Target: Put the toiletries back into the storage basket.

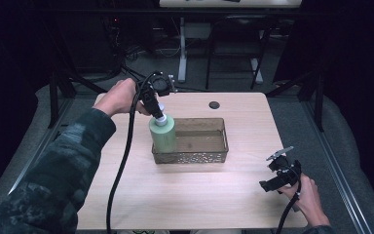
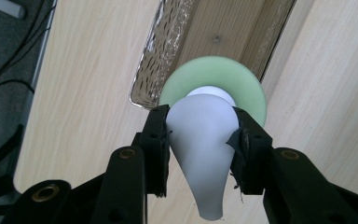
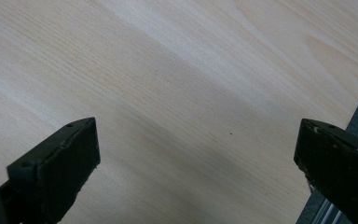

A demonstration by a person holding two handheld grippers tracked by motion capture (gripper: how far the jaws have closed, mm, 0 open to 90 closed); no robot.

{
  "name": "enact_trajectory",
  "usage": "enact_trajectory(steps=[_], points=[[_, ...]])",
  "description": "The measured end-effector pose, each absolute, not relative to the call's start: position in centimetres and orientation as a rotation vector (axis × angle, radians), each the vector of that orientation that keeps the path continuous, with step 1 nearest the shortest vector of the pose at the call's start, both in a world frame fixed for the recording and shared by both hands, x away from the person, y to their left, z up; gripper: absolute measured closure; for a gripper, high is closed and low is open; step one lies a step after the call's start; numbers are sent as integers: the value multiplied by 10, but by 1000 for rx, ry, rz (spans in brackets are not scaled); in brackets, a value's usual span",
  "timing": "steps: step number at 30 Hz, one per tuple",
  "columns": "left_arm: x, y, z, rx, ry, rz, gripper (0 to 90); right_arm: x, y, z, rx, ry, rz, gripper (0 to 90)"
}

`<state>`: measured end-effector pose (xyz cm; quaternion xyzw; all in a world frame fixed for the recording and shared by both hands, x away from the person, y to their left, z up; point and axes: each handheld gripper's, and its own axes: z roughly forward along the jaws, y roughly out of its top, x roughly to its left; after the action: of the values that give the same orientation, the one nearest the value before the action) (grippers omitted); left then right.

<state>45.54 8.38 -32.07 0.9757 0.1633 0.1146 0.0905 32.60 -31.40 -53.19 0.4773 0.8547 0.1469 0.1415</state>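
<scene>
Green bottle [image 1: 163, 135], upright at the left end of the mesh basket [image 1: 214, 157], is clamped by its white cap [image 2: 205, 140] in the left gripper [image 2: 200, 140]. Step appears to be placement; next, jaws part. Right gripper [image 3: 196, 158] gapes empty, well right of basket.

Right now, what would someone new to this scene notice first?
Probably the pale green bottle, held upright by its white cap in the left claw at the left end of the metal basket in the middle of the table. The right claw rests open near the table's right edge.
</scene>
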Motion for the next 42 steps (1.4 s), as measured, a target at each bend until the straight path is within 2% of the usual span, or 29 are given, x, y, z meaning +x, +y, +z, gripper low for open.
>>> enact_trajectory(steps=[5,9,15,22,28,42], points=[[458,87,-321,2870,527,329,580,326,-313,-532,1374,2466,424,0],[459,90,-320,2848,557,335,460,326,-314,-532,1380,2467,430,0],[454,98,-314,2787,595,356,178,326,-315,-531,1378,2464,432,0],[444,113,-305,2710,621,392,51,325,-315,-530,1372,2457,431,0],[429,129,-308,2653,643,444,1,325,-315,-529,1374,2455,441,0],[388,167,-341,2533,733,521,0,324,-313,-530,1374,2460,428,0]])
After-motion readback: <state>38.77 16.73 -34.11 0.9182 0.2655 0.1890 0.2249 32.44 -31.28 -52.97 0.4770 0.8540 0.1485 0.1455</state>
